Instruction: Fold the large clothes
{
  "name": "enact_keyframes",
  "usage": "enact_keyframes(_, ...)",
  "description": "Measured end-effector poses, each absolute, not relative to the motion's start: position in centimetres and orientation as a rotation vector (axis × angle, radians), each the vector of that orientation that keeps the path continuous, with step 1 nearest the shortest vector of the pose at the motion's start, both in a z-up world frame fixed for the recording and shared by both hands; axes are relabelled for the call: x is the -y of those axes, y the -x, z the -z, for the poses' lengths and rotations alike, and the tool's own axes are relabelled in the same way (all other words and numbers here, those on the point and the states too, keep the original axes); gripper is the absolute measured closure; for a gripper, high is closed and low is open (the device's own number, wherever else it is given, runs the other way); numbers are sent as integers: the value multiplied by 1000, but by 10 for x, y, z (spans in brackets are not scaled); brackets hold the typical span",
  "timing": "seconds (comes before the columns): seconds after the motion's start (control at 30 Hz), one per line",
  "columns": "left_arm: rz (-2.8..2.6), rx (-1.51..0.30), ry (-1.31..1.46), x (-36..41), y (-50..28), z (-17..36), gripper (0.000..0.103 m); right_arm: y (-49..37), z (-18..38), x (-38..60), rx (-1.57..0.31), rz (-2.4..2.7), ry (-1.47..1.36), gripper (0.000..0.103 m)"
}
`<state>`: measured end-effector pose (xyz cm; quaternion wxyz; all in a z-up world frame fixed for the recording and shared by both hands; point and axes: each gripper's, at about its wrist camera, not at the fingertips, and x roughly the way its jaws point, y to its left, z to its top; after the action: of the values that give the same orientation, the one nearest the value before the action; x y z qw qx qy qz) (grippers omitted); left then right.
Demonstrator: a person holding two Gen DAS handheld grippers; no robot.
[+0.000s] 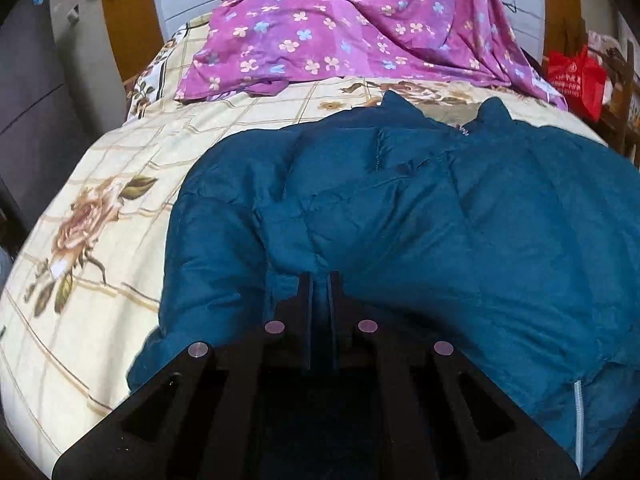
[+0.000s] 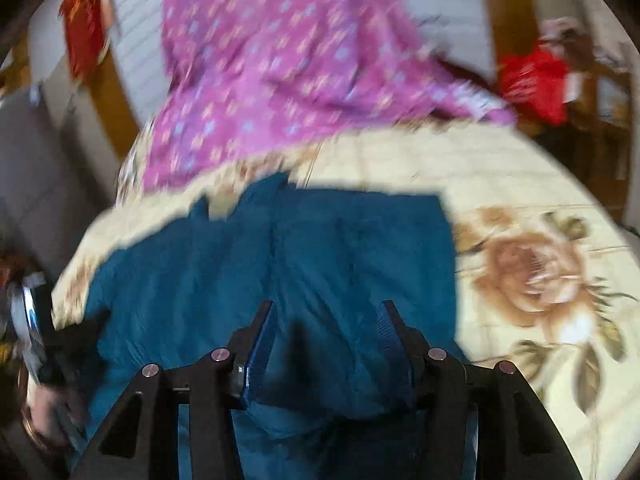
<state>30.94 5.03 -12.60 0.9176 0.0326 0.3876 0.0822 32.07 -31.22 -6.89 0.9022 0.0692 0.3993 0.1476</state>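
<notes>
A puffy blue jacket [image 1: 440, 220] lies spread on the bed, collar towards the far side. My left gripper [image 1: 320, 280] is shut on a fold of the jacket near its close edge, with a thin strip of blue fabric pinched between the fingers. The right wrist view is blurred. In it the same jacket [image 2: 320, 248] lies under my right gripper [image 2: 327, 312], whose fingers stand apart. Blue fabric bulges up between them, and the left finger's inner pad [image 2: 260, 356] shows bare.
The bed has a cream sheet with rose prints [image 1: 100, 240] [image 2: 520, 184]. A purple flowered cloth [image 1: 340, 32] [image 2: 260, 80] lies at the far end. A red bag [image 1: 576, 80] sits at the right, a dark cabinet [image 1: 32, 100] at the left. A hand [image 2: 44, 404] shows at the left edge.
</notes>
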Motion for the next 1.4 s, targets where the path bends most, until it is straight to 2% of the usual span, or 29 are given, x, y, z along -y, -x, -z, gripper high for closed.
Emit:
enact_keyframes(0.07,-149,-799,-49,-56,-311,127,97,-331,107,300,-970,-355,-28,52)
enact_keyframes(0.1,-148,-803,-26,-60,-311,127,97,-328,113,297,-962,-356,45,52)
enact_keyframes(0.23,-179,-814,3,-66,-312,128,97,-328,96,291,-981,-335,95,52)
enact_keyframes(0.3,-196,-819,-2,-65,-313,128,96,-328,74,287,-895,-320,110,52)
enact_keyframes(0.37,-204,-824,-3,-64,-313,129,95,-339,48,287,-799,-300,9,52)
enact_keyframes(0.47,-211,-829,7,-66,-314,130,93,-365,36,273,-737,-281,-92,52)
enact_keyframes(0.57,-210,-833,20,-69,-314,131,93,-390,56,251,-785,-277,-114,51)
enact_keyframes(0.6,-210,-833,20,-69,-314,131,93,-398,72,241,-835,-271,-85,47)
enact_keyframes(0.67,-211,-832,16,-68,-314,131,93,-405,105,229,-895,-243,-6,45)
enact_keyframes(0.73,-212,-836,18,-69,-314,131,93,-404,107,227,-899,-227,-24,46)
enact_keyframes(0.83,-216,-841,18,-69,-315,132,93,-392,87,228,-894,-204,1,46)
enact_keyframes(0.97,-217,-841,15,-68,-316,132,93,-338,58,235,-762,-297,-45,46)
enact_keyframes(1.0,-219,-842,12,-67,-316,132,93,-329,62,231,-775,-335,-56,46)
enact_keyframes(1.07,-220,-841,11,-68,-316,132,93,-317,89,218,-858,-351,-20,35)
enact_keyframes(1.1,-220,-839,10,-68,-316,131,93,-315,104,214,-897,-336,19,34)
enact_keyframes(1.3,-219,-840,13,-68,-316,132,93,-303,114,208,-850,-280,72,30)
enact_keyframes(1.4,-214,-838,25,-69,-315,132,93,-277,110,211,-765,-227,69,30)
